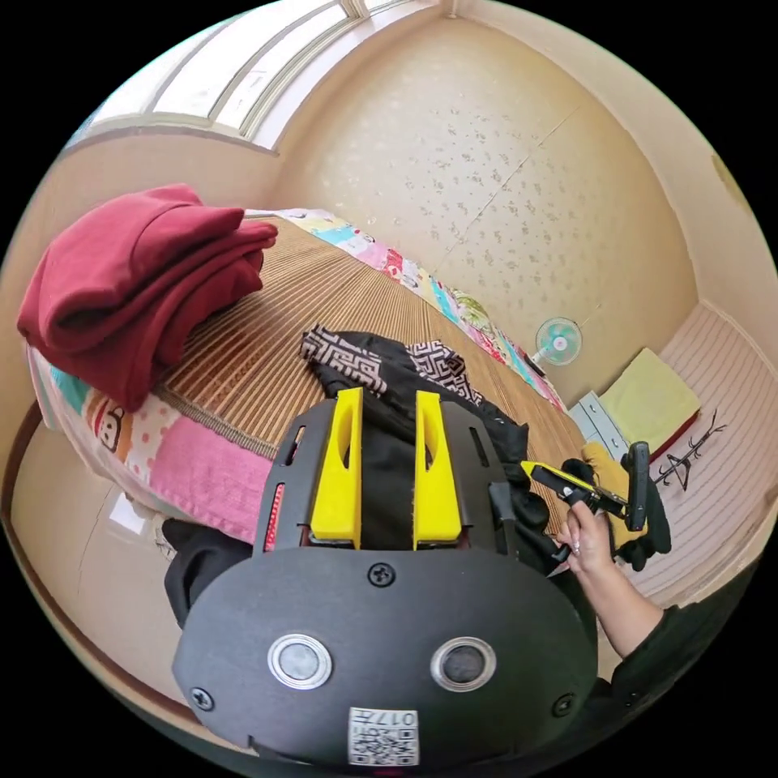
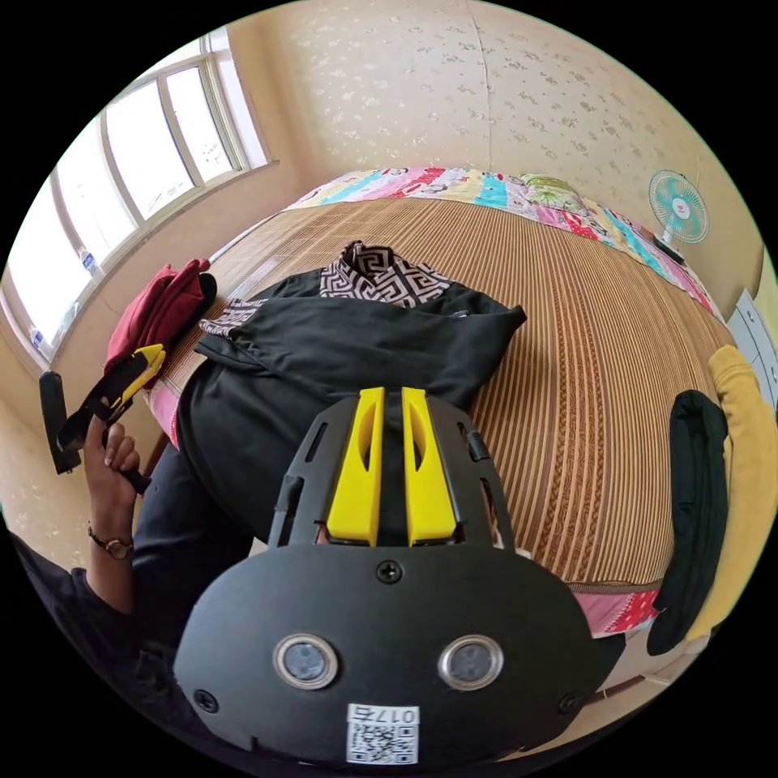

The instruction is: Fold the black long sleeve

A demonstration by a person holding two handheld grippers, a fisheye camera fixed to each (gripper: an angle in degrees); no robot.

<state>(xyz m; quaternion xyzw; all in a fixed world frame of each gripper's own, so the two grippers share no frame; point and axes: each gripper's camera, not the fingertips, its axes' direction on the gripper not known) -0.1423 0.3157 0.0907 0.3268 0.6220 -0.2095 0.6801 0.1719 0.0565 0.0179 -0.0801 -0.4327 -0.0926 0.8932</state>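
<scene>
1. While the black long sleeve [image 2: 324,356] lies partly folded at the bed mat's [image 2: 583,340] near edge, the left gripper [image 1: 387,405] pinches its cloth between narrowed jaws.
2. The right gripper [image 2: 392,401] grips black fabric likewise.
3. A red garment [image 1: 130,275] sits at the mat's corner.

Matt black cloth long sleeve [image 2: 356,340] on ribbed woven-reed mat [image 2: 583,365]; matt plastic tools.

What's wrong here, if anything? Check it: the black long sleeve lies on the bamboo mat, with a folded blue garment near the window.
One thing is wrong: the folded garment near the window is dark red, not blue, as the left gripper view shows. The black long sleeve does lie on the bamboo mat.
</scene>
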